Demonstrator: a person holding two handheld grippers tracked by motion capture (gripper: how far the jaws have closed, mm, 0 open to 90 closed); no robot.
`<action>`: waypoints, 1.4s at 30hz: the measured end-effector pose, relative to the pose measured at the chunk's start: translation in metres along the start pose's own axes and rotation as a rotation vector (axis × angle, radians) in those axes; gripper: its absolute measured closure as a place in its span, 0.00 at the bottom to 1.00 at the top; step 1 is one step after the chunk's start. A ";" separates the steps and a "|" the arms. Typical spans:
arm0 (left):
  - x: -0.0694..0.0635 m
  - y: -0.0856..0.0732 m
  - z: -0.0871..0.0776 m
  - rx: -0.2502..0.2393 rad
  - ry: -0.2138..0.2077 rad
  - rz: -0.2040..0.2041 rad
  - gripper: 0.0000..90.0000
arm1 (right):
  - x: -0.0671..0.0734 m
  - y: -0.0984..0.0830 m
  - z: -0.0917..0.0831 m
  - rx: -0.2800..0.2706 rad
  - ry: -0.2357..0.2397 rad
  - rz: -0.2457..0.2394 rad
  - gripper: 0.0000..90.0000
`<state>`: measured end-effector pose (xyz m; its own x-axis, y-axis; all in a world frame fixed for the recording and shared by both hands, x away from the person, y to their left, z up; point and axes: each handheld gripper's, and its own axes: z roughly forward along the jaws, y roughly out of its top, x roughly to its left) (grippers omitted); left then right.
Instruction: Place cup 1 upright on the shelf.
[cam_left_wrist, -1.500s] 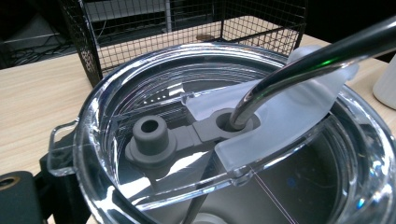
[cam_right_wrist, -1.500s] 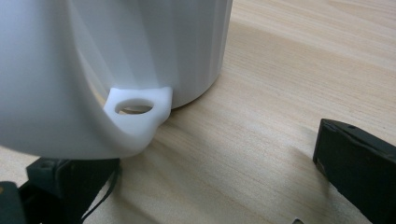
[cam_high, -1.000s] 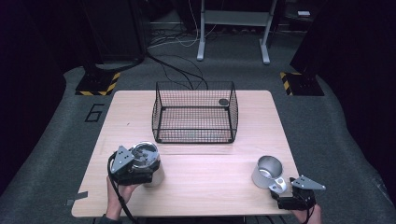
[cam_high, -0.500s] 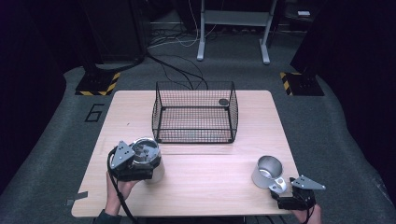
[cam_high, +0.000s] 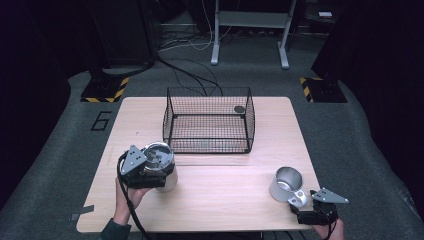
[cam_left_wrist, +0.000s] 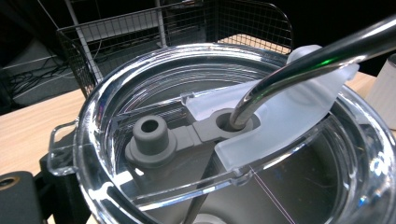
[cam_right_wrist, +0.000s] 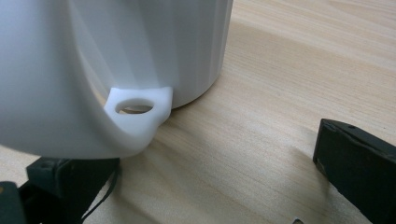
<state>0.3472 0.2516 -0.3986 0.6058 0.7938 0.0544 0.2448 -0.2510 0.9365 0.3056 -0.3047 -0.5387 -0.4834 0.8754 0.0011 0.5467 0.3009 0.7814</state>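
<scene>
Two cups stand on the wooden table: a lidded tumbler near the left edge and an open white mug near the front right corner. One metal straw passes through the tumbler's clear lid. One wire basket sits toward the back, with bare tabletop between it and both cups. The left gripper is at the tumbler; whether it pinches it I cannot tell. The right gripper has its jaws spread, the mug's handle between them.
</scene>
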 end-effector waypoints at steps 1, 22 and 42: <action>0.001 0.001 0.000 0.005 -0.006 0.002 0.04 | 0.000 0.000 0.000 0.000 0.000 0.000 0.00; 0.004 0.025 0.009 -0.010 -0.017 0.040 0.04 | 0.000 0.000 0.000 0.000 -0.003 0.002 0.00; 0.007 0.055 0.016 -0.032 -0.014 0.081 0.04 | 0.000 0.000 0.000 0.000 -0.004 0.004 0.00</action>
<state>0.3770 0.2348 -0.3516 0.6334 0.7636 0.1259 0.1705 -0.2964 0.9397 0.3057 -0.3046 -0.5387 -0.4785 0.8781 0.0015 0.5483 0.2975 0.7815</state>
